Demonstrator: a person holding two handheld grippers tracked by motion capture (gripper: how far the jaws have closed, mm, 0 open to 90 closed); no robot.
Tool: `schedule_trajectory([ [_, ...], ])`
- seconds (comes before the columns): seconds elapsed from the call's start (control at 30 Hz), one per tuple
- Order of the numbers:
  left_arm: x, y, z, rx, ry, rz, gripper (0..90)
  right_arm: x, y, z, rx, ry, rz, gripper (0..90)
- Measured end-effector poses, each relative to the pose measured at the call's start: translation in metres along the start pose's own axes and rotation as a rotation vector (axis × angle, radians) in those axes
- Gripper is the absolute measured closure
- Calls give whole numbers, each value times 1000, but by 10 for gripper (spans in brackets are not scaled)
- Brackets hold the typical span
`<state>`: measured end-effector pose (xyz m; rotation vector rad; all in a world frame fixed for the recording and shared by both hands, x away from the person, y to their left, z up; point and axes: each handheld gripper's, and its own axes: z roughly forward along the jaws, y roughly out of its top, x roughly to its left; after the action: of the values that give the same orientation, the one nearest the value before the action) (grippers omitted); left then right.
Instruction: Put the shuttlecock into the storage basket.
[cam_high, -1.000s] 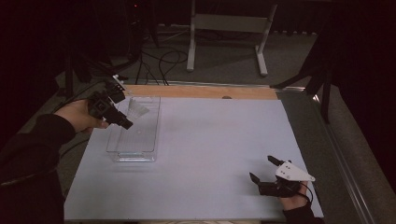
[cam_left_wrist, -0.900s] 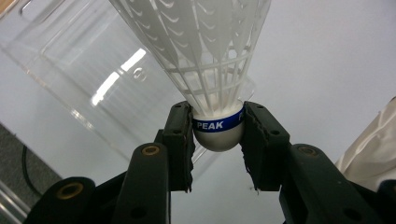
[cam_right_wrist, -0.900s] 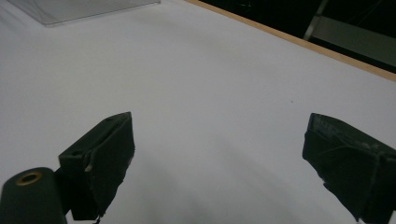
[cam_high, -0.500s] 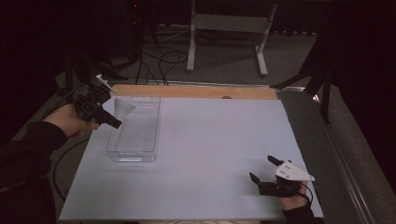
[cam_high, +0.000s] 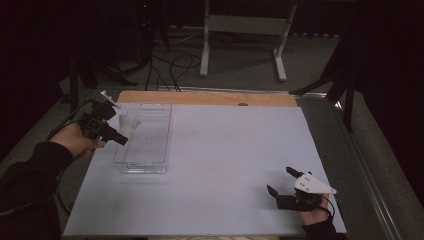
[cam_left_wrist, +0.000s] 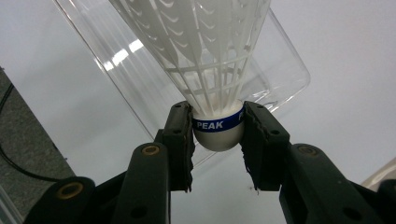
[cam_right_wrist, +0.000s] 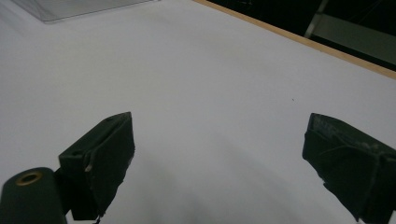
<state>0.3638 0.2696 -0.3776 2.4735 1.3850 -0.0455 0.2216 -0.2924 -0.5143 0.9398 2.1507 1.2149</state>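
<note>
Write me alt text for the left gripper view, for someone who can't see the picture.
Two black gripper jaws clamp the rounded white cork base of a white feathered shuttlecock, whose blue band reads PEAK. Its feather skirt fans up and away over a clear plastic rectangular tray lying on the pale white table surface.

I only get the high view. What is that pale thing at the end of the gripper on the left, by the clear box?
Observer: A white shuttlecock; the left gripper is shut on its rounded cork end.
Operator: Any markings on it?
Observer: A blue band around the cork reads PEAK.
Operator: Where do the feathers point?
Observer: Away from the jaws, toward the clear tray beyond.
Operator: And the other gripper?
Observer: The right gripper is open, with bare white table between its jaws.
</note>
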Motion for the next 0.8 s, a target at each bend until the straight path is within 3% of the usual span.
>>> schedule_trajectory([
  [0.33, 8, -11, 25, 20, -17, -10, 652, 0, 0, 1, 6, -2, 1, 93],
  [0.43, 9, -14, 29, 6, 72, -10, 652, 0, 0, 1, 6, -1, -1, 93],
  [0.47, 11, -15, 29, 6, 76, -16, 651, 0, 0, 1, 7, 0, -1, 93],
  [0.8, 5, -19, 44, 62, 66, 70, 650, 0, -1, 1, 11, 0, -2, 93],
])
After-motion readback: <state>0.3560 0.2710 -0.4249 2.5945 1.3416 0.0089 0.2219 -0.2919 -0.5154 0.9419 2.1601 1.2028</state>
